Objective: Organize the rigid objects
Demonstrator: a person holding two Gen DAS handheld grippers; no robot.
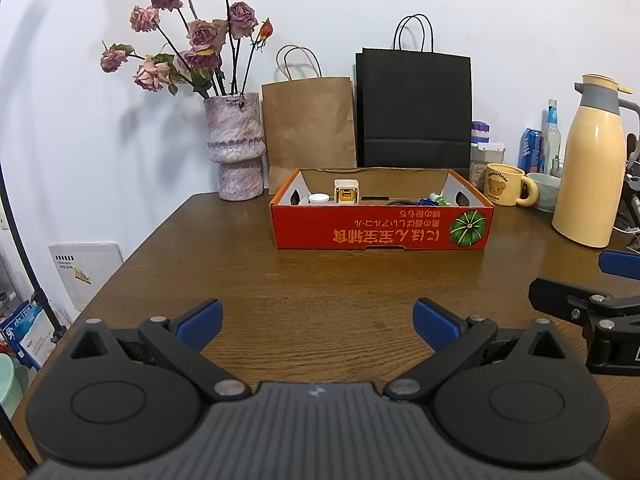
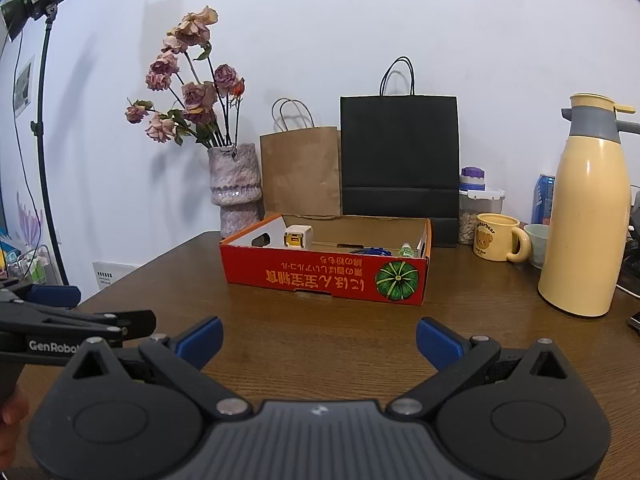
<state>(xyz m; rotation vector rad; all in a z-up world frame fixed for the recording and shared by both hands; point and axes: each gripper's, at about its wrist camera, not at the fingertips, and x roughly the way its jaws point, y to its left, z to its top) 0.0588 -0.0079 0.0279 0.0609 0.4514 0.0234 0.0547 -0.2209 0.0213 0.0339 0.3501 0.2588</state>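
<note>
Red cardboard box sits on the table well ahead of both grippers, holding a white charger cube. Left gripper and right gripper hover with jaws wide, empty. Approaching should be level, above the box rim.

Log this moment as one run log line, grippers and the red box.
left gripper: open, empty, above table | right gripper: open, empty | red box: ahead, holds small items | contact: none
</note>
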